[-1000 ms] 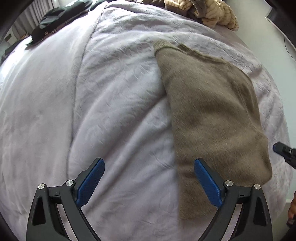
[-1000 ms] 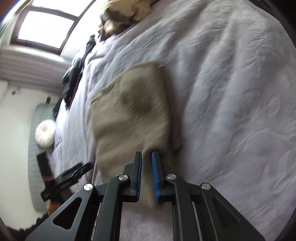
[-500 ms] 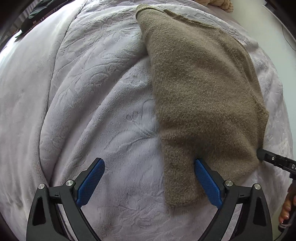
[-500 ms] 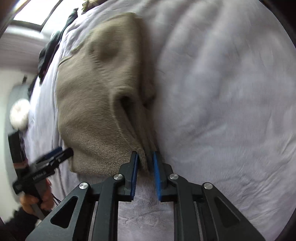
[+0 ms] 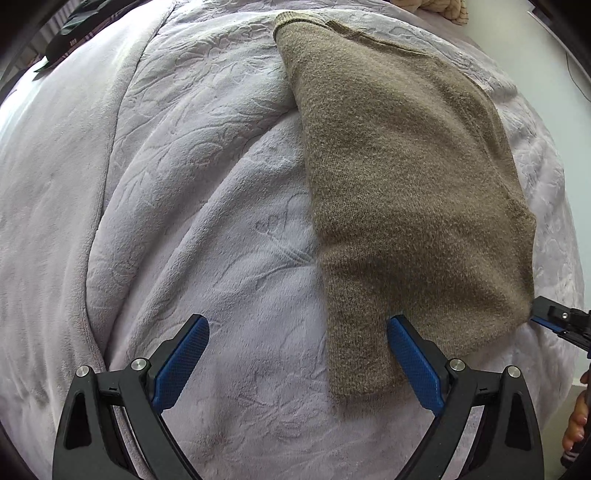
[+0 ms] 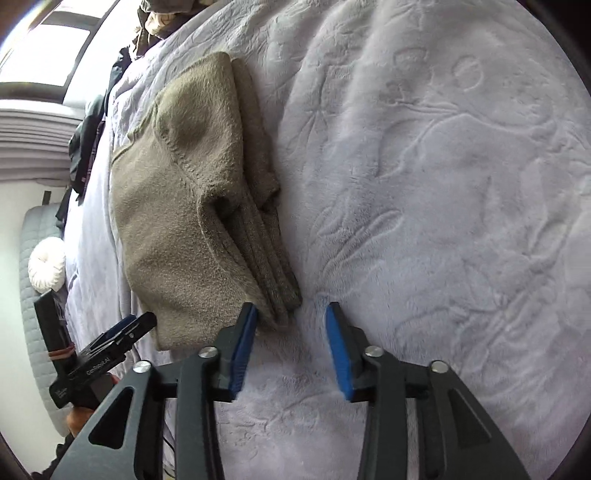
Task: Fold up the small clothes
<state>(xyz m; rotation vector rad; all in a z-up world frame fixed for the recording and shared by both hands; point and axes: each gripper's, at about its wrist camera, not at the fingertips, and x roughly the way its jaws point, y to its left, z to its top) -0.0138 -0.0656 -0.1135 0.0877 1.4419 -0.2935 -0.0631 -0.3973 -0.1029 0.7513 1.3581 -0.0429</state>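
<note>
A: Left wrist view first. Your left tool (image 5: 297, 363) sits at the bottom of the frame with its blue pads spread wide and nothing between them but the lilac bedspread (image 5: 192, 206).

B: And the garment?

A: The brown knit sweater (image 5: 399, 177) lies flat on the bed, running from top centre down to the lower right. Its narrow lower strip hangs just inside your tool's right-hand pad (image 5: 415, 365); whether fabric and pad touch, I cannot tell.

B: Anything at the edges?

A: Your right tool (image 5: 561, 323) pokes in from the right edge, its tip right at the sweater's lower right corner. A fingertip (image 5: 576, 417) shows below it. Dark clothes (image 5: 77, 29) lie at upper left, a tan knitted item (image 5: 443, 7) at the top right.

B: Over to the right wrist view.

A: Your right tool (image 6: 291, 347) has just been opening, and its jaws now stand clearly apart. The sweater (image 6: 184, 192) fills the left-centre of the frame, and its stacked folded edge ends at the left pad (image 6: 243, 343), not clamped. Bare bedspread (image 6: 443, 184) lies between the pads.

B: The other tool?

A: Your left tool (image 6: 125, 328) shows at lower left beside the sweater's near corner; from here you cannot tell its opening. A round white cushion (image 6: 46, 267) sits at the left edge, dark clothes (image 6: 86, 144) above it.
</note>
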